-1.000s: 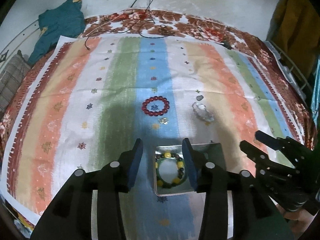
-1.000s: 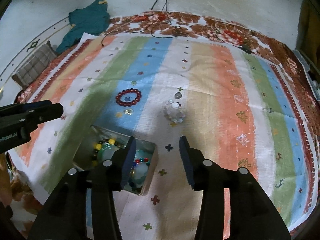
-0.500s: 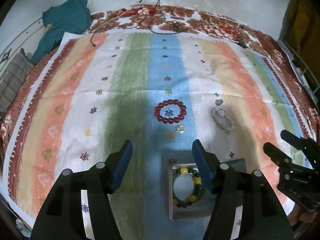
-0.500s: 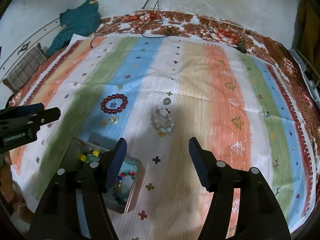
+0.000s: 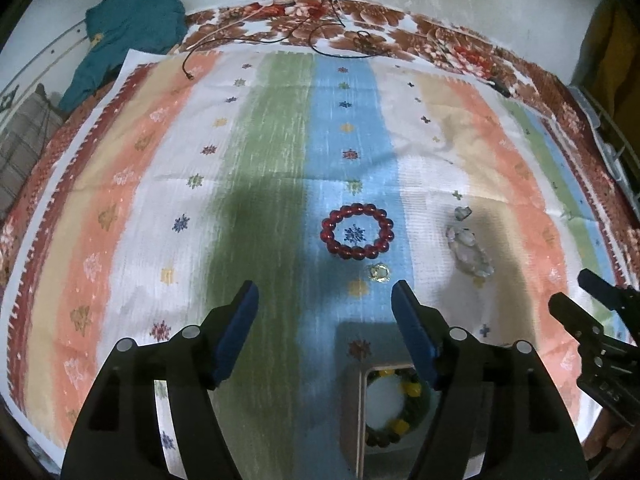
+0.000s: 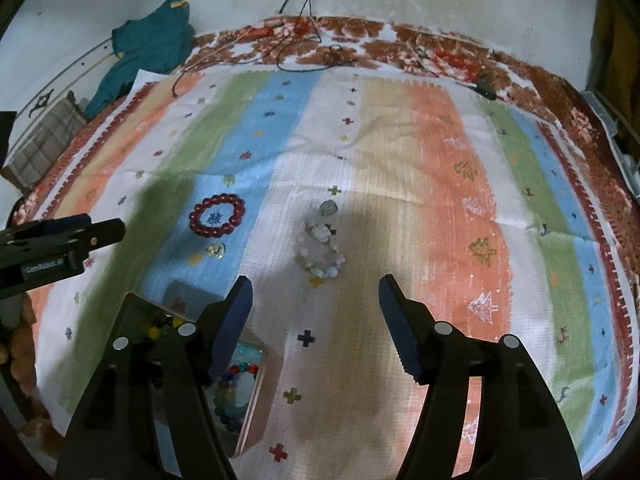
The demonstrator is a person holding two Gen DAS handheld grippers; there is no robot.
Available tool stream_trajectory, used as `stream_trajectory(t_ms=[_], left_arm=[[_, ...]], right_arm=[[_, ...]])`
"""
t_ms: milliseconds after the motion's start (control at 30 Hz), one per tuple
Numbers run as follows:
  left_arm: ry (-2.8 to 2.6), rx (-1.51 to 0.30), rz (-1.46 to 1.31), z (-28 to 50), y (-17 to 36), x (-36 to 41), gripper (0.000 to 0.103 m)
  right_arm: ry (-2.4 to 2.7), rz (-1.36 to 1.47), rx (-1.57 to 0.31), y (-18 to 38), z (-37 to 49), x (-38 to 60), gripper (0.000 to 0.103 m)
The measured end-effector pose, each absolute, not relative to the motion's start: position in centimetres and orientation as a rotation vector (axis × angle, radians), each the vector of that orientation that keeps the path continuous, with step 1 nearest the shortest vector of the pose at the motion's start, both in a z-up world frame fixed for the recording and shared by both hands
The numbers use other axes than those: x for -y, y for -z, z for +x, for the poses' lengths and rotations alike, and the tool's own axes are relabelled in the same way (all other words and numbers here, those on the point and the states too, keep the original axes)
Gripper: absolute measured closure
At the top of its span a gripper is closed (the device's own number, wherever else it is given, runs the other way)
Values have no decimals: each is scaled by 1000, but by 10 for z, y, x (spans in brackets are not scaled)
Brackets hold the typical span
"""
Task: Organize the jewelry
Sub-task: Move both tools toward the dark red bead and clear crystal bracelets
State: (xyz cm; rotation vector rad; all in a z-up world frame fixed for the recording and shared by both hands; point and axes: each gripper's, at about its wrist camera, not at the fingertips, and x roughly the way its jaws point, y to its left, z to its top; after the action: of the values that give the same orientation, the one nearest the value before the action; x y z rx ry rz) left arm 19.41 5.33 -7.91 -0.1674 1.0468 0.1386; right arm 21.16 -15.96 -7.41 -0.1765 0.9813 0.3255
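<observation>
Left gripper [image 5: 324, 304]: fingers spread wide, nothing between them, above the blue and green stripes short of the red bracelet.
Right gripper [image 6: 316, 298]: fingers spread wide, nothing held, above the white and tan stripes short of the pale bracelet.
Red bead bracelet [image 5: 357, 232]: flat on the blue stripe, ringed around a small dark flower motif, ahead of the left gripper.
Gold ring [image 5: 378, 272]: just beside the red bead bracelet on its near side, apart from it.
Pale bead bracelet [image 6: 319, 250]: bunched on the white stripe, straight ahead of the right gripper.
Small grey piece [image 6: 328, 208]: just past the pale bead bracelet; kind too small to tell.
Jewelry box [image 5: 354, 408]: open, near edge of the cloth, partly hidden behind the left gripper's right finger.
Green and yellow bracelet [image 5: 404, 424]: inside the jewelry box.
Multicoloured bead bracelet [image 6: 236, 384]: inside the same box, in a compartment seen behind the right gripper's left finger.
Striped cloth [image 5: 160, 208]: spread over a floral bedspread [image 5: 400, 26].
Teal garment [image 5: 128, 28]: heaped at the far left corner, off the cloth.
</observation>
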Motion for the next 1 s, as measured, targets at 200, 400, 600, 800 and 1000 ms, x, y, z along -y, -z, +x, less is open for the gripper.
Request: stream_trajectory(t_ms=[200, 400, 600, 800, 1000], left_arm=[[-138, -1061, -159, 208, 88, -55, 34], [-131, -1078, -136, 223, 98, -56, 31], [-136, -1106, -162, 240, 112, -66, 31], [-134, -1138, -169, 254, 127, -73, 31], [-137, -1144, -147, 269, 136, -74, 31]], right_arm=[[-321, -175, -997, 82, 224, 157, 38], [-333, -186, -1025, 97, 236, 153, 38], [-330, -163, -1068, 110, 251, 155, 38], [-335, -184, -1081, 119, 262, 152, 38], [-322, -204, -1109, 133, 274, 151, 38]])
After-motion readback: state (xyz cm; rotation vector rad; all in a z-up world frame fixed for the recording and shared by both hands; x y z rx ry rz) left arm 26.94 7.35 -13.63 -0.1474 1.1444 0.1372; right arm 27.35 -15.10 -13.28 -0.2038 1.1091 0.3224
